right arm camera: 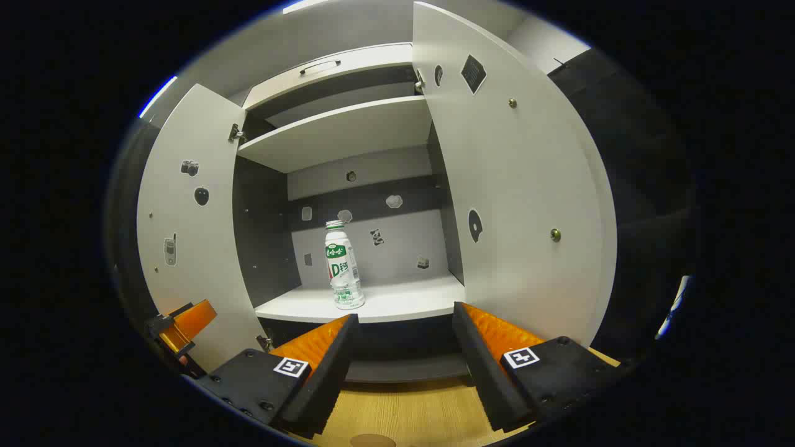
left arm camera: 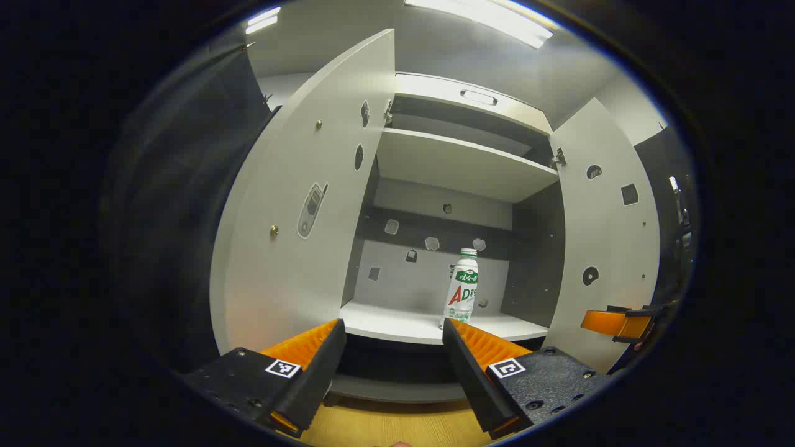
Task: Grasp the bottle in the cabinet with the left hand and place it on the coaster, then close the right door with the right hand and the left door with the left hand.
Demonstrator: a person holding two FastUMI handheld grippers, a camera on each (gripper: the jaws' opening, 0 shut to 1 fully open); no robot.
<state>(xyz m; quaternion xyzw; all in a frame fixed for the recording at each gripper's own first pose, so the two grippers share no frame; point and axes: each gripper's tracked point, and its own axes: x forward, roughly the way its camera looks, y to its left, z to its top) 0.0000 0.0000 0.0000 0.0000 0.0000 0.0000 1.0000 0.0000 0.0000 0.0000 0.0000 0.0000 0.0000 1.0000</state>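
A: In the left gripper view, the left gripper (left arm camera: 394, 347) has its jaws apart and empty; the bottle (left arm camera: 461, 288) stands upright on the cabinet's lower shelf (left arm camera: 385, 323), right of centre, well beyond.

B: In the right gripper view, the right gripper (right arm camera: 404, 344) is spread and empty too, the bottle (right arm camera: 342, 267) far off.

A: It's likely light, smooth plastic, possibly slippery. I'd grip mid-body on the label, gently.

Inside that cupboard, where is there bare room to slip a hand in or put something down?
The upper shelf looks bare across. On the lower shelf, free patches lie either side of the bottle, between it and the side walls. Both doors stand wide open, so the front is clear.
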